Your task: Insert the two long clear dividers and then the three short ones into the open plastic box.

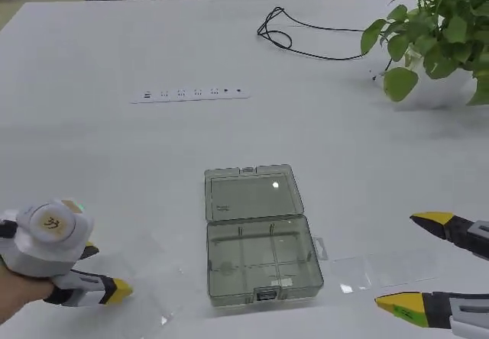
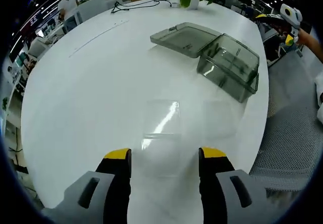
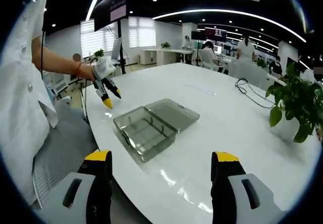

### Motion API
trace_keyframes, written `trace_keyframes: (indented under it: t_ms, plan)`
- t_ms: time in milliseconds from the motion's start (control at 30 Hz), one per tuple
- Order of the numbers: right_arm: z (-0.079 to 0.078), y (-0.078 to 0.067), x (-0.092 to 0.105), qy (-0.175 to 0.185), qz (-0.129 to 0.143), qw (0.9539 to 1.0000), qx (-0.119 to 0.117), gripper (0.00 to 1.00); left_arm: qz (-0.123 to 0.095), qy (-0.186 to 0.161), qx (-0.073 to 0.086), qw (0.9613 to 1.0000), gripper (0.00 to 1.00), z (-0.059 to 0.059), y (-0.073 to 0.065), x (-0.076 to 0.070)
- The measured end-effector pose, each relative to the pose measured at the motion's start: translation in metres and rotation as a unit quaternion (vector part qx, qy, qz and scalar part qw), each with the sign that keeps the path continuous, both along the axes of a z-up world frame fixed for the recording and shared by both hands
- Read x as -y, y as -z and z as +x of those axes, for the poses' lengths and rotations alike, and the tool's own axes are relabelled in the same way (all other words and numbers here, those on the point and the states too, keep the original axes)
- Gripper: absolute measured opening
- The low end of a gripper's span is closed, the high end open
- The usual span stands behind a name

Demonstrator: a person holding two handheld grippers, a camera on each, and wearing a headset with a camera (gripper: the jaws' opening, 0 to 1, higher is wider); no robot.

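Observation:
The open smoky-clear plastic box lies on the white table, its lid folded flat behind it. Faint lines cross its inside; I cannot tell whether they are dividers. Clear divider sheets lie flat left of the box, and another clear sheet lies to its right. My left gripper is open at the lower left, next to the left sheets. In the left gripper view those sheets lie just ahead of the open left gripper. My right gripper is open, straddling the right sheet's end. In the right gripper view the open right gripper faces the box.
A white power strip lies at mid table. A black cable and a potted plant stand at the back right. The table's near edge runs just below the box. Other desks and people show far off in the right gripper view.

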State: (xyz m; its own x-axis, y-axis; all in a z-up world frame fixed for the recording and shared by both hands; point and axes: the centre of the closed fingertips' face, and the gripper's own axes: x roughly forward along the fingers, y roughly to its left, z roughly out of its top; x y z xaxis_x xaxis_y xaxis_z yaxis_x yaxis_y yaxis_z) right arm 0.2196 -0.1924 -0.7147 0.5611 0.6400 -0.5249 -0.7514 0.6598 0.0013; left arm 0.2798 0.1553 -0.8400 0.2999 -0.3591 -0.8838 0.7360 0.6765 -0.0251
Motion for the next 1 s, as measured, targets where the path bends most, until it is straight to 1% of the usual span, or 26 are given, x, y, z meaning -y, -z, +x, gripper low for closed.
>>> trace_keyframes:
  t_ms: [67,167,200,233,300,367,400,433,533,667,900,1000]
  plan:
    - [0.0,0.0,0.0,0.001,0.002,1.0,0.0,0.8,0.002,-0.006,-0.011,0.9999,0.52,-0.002,0.003,0.0]
    - [-0.001,0.002,-0.001,0.002,0.002,1.0,-0.001,0.8,0.009,-0.007,-0.018,0.9998,0.5,-0.001,0.007,-0.001]
    - [-0.001,0.002,-0.001,0.003,0.003,1.0,-0.001,0.8,0.011,-0.007,-0.018,0.9998,0.5,-0.001,0.007,-0.001]
    - [-0.001,0.003,-0.001,0.003,0.004,1.0,-0.002,0.8,0.014,-0.005,-0.013,0.9998,0.48,0.0,0.006,-0.002]
    - [-0.002,0.003,0.0,0.005,0.004,1.0,-0.002,0.8,0.019,-0.01,-0.014,0.9997,0.46,0.002,0.006,-0.003]
    - [-0.001,0.004,0.0,0.006,0.005,1.0,-0.002,0.8,0.033,-0.006,-0.01,0.9994,0.43,0.003,0.006,-0.005]
    - [-0.001,0.004,0.0,0.006,0.005,1.0,-0.002,0.8,0.03,-0.008,-0.013,0.9994,0.43,0.002,0.006,-0.004]
    - [-0.001,0.004,0.001,0.007,0.005,1.0,-0.001,0.8,0.031,-0.016,-0.013,0.9993,0.43,0.005,0.007,-0.005]
    - [-0.001,0.004,0.0,0.008,0.006,0.9999,-0.001,0.79,0.033,-0.017,-0.015,0.9992,0.42,0.005,0.007,-0.005]
    - [0.0,0.004,-0.001,0.008,0.008,0.9999,0.0,0.79,0.038,-0.018,-0.021,0.9989,0.42,0.007,0.009,-0.006]
    - [0.0,0.005,-0.003,0.008,0.009,0.9999,0.0,0.79,0.046,-0.03,-0.03,0.998,0.32,0.009,0.01,-0.007]
    - [-0.001,0.004,-0.004,0.008,0.011,0.9999,0.0,0.79,0.048,-0.033,-0.033,0.9978,0.32,0.008,0.011,-0.007]
